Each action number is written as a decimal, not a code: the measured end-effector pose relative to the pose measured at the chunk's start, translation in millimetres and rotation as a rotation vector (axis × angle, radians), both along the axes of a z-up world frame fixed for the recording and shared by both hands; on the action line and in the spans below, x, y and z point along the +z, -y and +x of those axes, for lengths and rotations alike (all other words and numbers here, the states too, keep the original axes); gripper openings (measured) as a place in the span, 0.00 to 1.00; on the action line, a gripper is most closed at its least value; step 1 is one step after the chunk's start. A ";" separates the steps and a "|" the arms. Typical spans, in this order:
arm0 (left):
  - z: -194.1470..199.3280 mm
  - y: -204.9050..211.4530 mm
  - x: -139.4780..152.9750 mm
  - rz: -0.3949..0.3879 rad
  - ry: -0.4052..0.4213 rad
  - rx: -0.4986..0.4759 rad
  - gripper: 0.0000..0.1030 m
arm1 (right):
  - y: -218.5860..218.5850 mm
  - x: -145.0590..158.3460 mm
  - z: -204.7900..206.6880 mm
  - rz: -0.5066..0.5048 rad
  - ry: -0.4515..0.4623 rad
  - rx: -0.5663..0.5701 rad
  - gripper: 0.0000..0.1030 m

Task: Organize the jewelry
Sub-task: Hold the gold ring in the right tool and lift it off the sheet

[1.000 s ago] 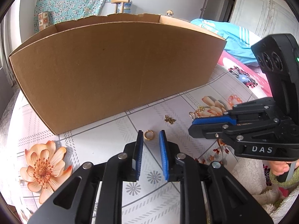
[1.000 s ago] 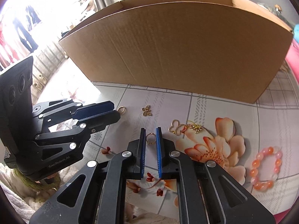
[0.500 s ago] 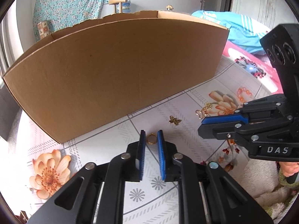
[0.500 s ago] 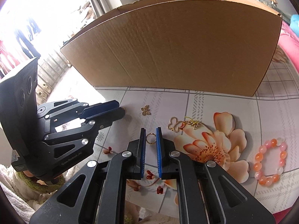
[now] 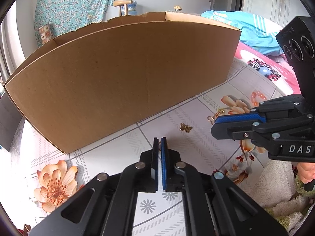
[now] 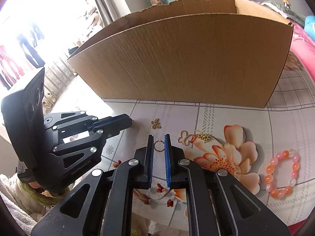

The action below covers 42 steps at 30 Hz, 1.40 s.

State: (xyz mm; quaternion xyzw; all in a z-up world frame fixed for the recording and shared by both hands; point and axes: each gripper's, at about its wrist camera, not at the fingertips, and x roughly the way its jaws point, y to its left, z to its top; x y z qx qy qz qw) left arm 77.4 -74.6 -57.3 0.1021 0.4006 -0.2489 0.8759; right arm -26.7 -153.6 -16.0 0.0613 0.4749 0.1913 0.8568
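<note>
Two hand-held claws work over a flowered counter [image 6: 226,106] before an open cardboard box [image 5: 126,78], each with a small gold ring. The left claw [image 5: 159,140] is pinched shut on its ring [image 5: 159,142], of which only a sliver shows between the blue pads, low at the counter. The right claw [image 6: 159,138] stands narrow around its own ring [image 6: 158,146], held at the pad tips; whether that ring is clear of the counter cannot be told. A butterfly charm [image 6: 156,123], a gold pendant [image 6: 194,137] and a bead bracelet [image 6: 282,174] lie loose nearby.

The step in hand looks like lifting the rings toward the box. A ring this thin can slip or flip from the tips, so the left claw should rise straight and slowly, keep its squeeze, and clear the box wall before going over it. The two claws sit close; moving one at a time would avoid a knock.

A second ago the left claw stood open around its ring; it has since closed. The right claw's gap is unchanged, though it has drawn back a little.
</note>
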 end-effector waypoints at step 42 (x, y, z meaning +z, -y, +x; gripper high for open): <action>-2.4 19.3 7.3 0.151 0.019 -0.146 0.01 | 28.1 -7.5 -17.4 0.090 0.024 -0.032 0.08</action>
